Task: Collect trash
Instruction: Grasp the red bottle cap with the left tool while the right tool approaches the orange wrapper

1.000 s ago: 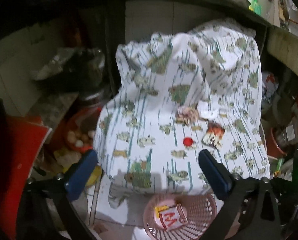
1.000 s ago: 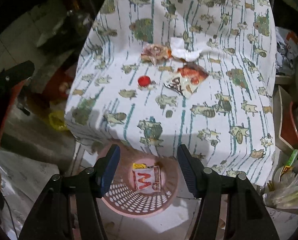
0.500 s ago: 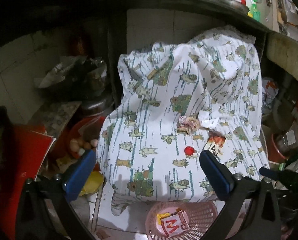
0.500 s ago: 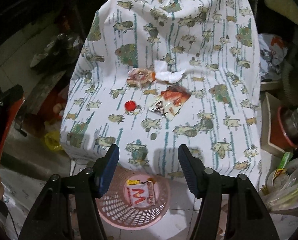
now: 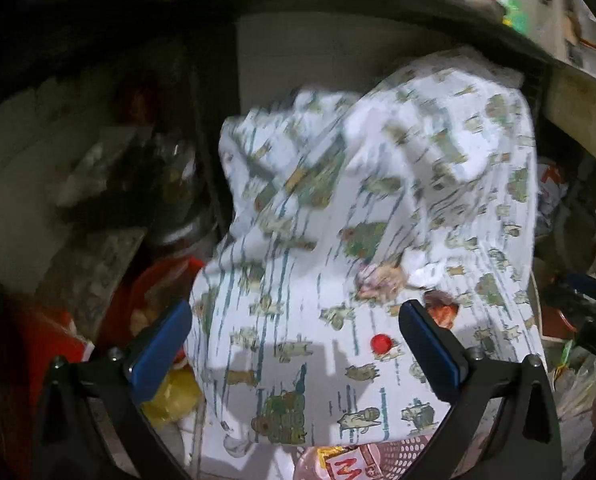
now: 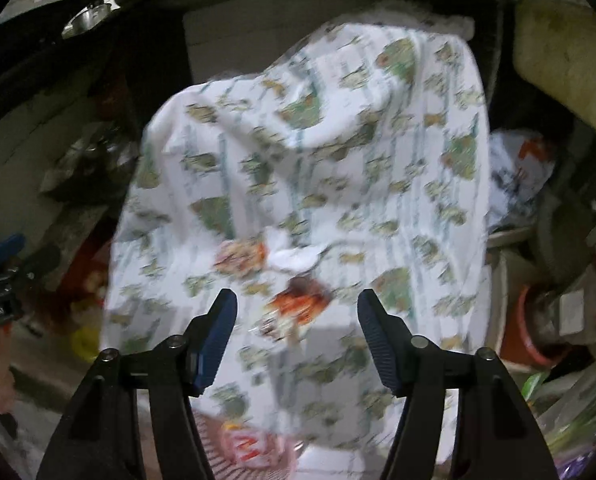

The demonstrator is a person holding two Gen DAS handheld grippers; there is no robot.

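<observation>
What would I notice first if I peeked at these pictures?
A big white cloth printed with green animals, draped over something tall. Scraps lie on its flat top: a red bottle cap, an orange wrapper and crumpled paper. A pink basket sits on the floor below.

right gripper (image 6: 296,336) jaws opening, nothing between; orange wrapper (image 6: 298,304), white tissue (image 6: 294,256) on patterned cloth (image 6: 338,160).

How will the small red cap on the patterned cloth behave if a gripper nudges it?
The red cap looks round and small, so it would probably roll or skid rather than stay put. It sits on a soft patterned cloth draped over something, so the surface may give and let it slide.
</observation>
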